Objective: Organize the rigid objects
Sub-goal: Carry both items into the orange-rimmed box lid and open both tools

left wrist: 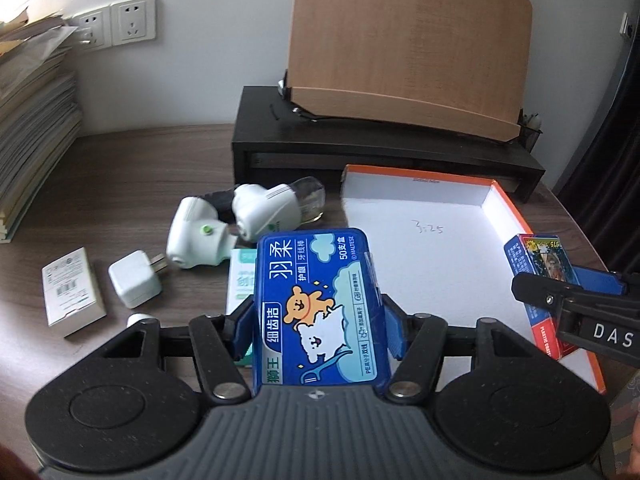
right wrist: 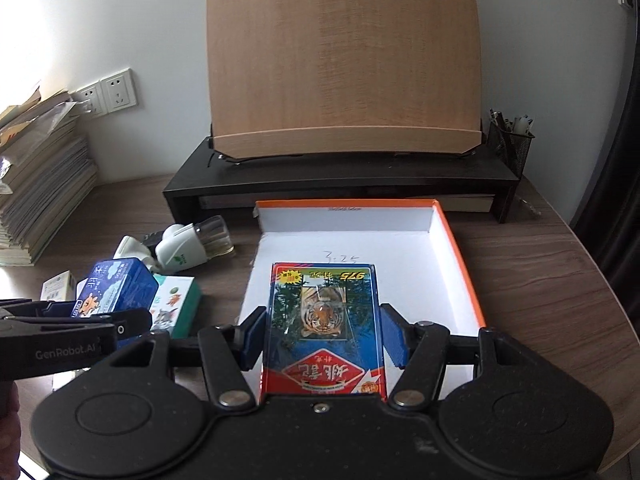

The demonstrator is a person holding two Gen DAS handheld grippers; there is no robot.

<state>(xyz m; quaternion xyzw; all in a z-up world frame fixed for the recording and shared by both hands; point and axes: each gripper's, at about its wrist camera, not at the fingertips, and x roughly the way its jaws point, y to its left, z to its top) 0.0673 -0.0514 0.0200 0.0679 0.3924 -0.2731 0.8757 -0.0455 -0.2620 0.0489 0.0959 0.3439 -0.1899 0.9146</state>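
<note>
— Above the wooden desk (right wrist: 540, 280), what does each tool carry?
— Left gripper (left wrist: 318, 322): pads clamped on the sides of a blue floss-pick box (left wrist: 320, 304), held over the desk's clutter, just left of the white tray (left wrist: 508, 208). Right gripper (right wrist: 324, 340): clamped on a tiger-print card box (right wrist: 324, 320), held over the tray's floor.
— And the clutter?
— Two white plug-in devices (left wrist: 224, 224), a white charger (left wrist: 134, 280).
</note>
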